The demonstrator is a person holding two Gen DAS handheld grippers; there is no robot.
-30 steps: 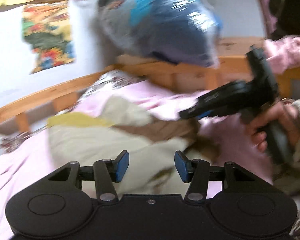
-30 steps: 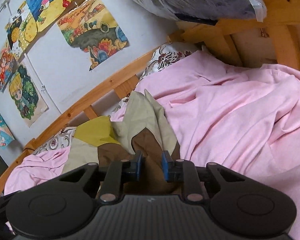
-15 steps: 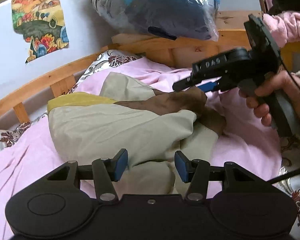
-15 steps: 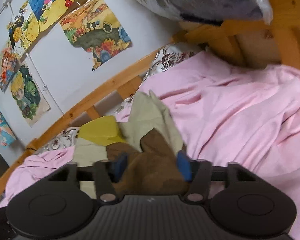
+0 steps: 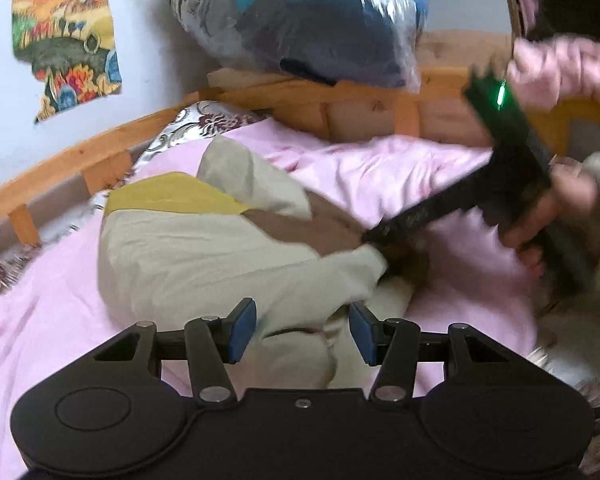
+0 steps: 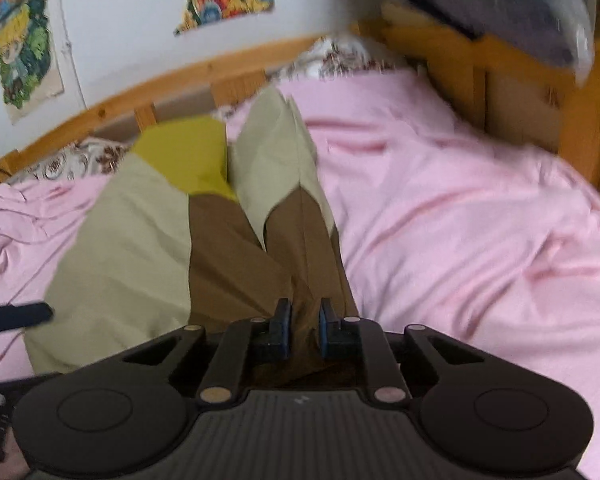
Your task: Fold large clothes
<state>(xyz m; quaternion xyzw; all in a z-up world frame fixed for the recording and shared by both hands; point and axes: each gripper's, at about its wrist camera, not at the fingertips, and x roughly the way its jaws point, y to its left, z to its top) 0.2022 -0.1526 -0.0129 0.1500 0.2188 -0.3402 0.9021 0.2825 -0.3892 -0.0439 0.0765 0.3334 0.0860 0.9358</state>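
A large garment (image 5: 204, 256) in beige, brown and mustard patches lies crumpled on the pink bed sheet (image 5: 52, 304). My left gripper (image 5: 302, 330) hangs open just above its near beige fold, pads apart and not pressing. In the left wrist view my right gripper (image 5: 374, 240), held by a hand (image 5: 556, 208), reaches in from the right into the brown patch. In the right wrist view the garment (image 6: 140, 240) stretches away, and the right gripper (image 6: 302, 320) is closing, its blue pads pinching a ridge of brown cloth. One blue-padded left finger (image 6: 20, 316) shows at the left edge.
A wooden bed frame (image 5: 80, 160) runs along the white wall with paper drawings (image 5: 68, 60). A clear plastic bag of dark clothes (image 5: 300, 20) rests on the headboard. Pink cloth (image 5: 560, 68) hangs at the top right. The sheet (image 6: 480, 220) spreads wide to the right.
The right gripper opened wide over the brown patch, dropped lower and closed on it. The garment now lies pulled straighter toward it. The left gripper stayed open over the beige fold.
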